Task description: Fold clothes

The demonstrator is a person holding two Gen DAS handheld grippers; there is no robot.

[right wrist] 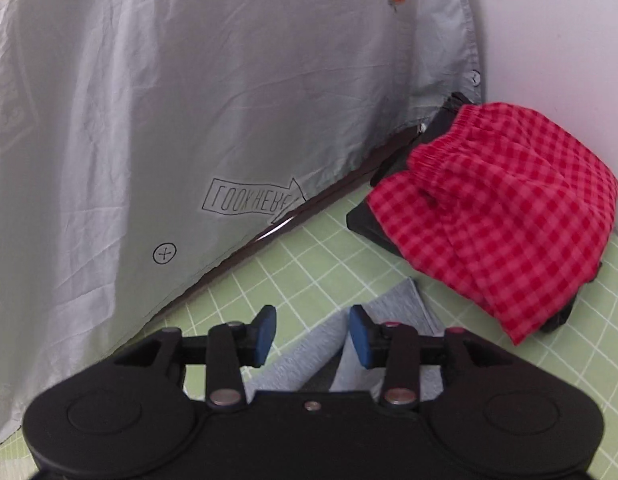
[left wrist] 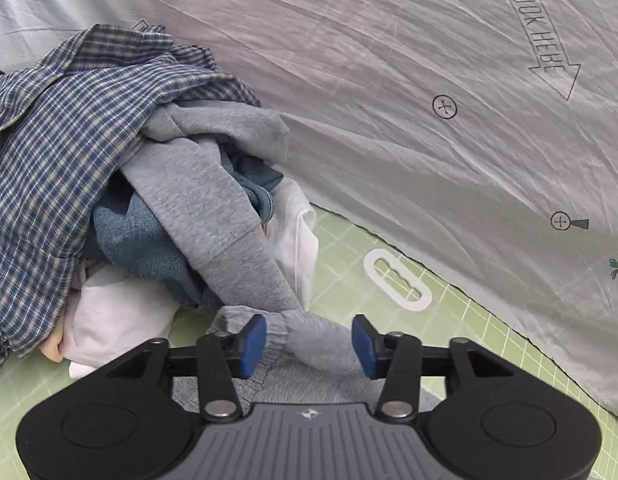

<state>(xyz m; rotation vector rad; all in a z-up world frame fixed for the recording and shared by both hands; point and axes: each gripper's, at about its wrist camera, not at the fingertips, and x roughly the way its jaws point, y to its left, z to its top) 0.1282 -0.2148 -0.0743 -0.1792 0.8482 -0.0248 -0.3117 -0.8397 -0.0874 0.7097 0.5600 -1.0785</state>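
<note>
I see my left gripper open astride the grey sweatpants' cuff, lower centre; my right gripper open over grey fabric, lower centre.

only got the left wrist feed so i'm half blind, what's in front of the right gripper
Observer: A folded red checked garment lies ahead and to the right on the green grid mat, on top of something black.
Operator: is the right one holding anything
Observer: No. The right gripper is open, with a strip of the grey garment lying under and between its fingers, ungripped.
Operator: same grey piece i see by my left fingers?
Observer: It looks like the same grey fabric, but I cannot tell whether it is joined to yours.
</note>
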